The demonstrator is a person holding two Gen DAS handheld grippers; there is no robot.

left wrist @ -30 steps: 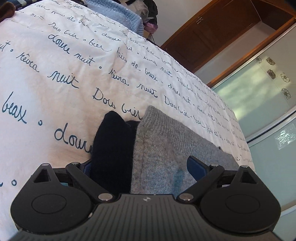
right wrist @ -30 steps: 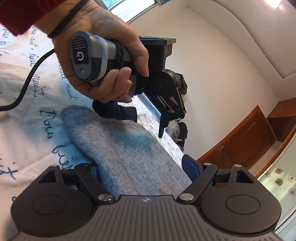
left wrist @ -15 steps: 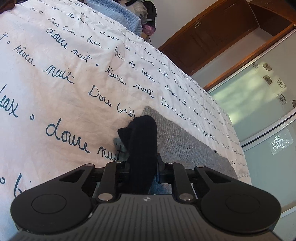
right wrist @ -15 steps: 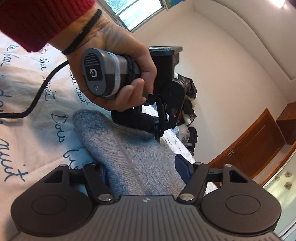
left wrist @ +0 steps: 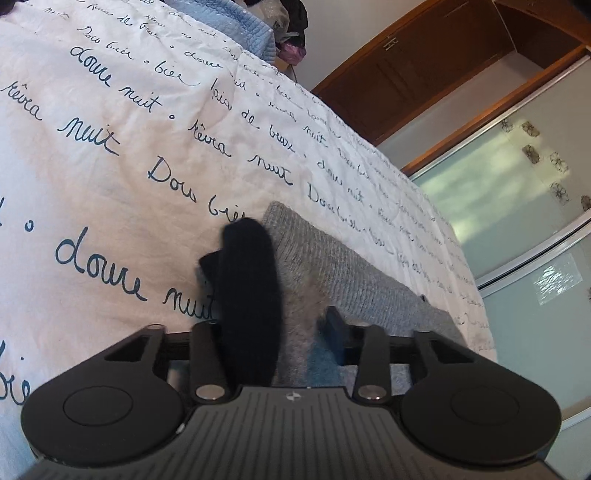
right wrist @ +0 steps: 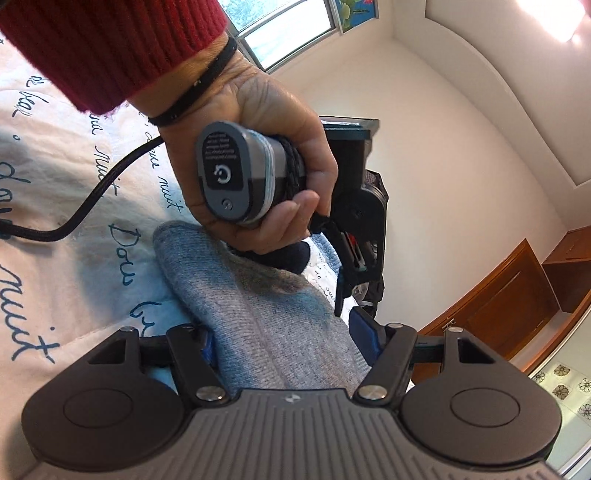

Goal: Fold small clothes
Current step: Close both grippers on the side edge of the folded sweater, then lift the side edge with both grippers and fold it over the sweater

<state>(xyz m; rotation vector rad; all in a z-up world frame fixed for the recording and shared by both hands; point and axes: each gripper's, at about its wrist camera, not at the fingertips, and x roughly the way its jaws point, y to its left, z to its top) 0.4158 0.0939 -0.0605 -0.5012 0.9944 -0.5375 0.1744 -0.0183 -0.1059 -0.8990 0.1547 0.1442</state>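
Note:
A grey knitted garment [left wrist: 347,273] lies flat on the white bedspread [left wrist: 110,147] with blue script. A dark navy piece of clothing [left wrist: 251,295] stands bunched up at its left end, between the fingers of my left gripper [left wrist: 280,332]. The jaws are partly apart and the right finger [left wrist: 334,325] stands clear of the navy piece. My right gripper [right wrist: 288,339] is open and straddles the grey garment [right wrist: 258,325]. In the right wrist view, the hand holding the left gripper [right wrist: 258,184] hovers over the garment's far end.
A light blue quilted blanket [left wrist: 236,26] and dark clothes [left wrist: 291,22] lie at the far end of the bed. Wooden wardrobe doors [left wrist: 424,74] and a glass sliding door [left wrist: 517,206] stand beyond the bed's right edge. A black cable [right wrist: 92,195] trails over the bedspread.
My left gripper closed on the navy piece half a second ago and has now opened partway. The navy piece stays bunched upright. The right gripper has stayed open over the grey garment.

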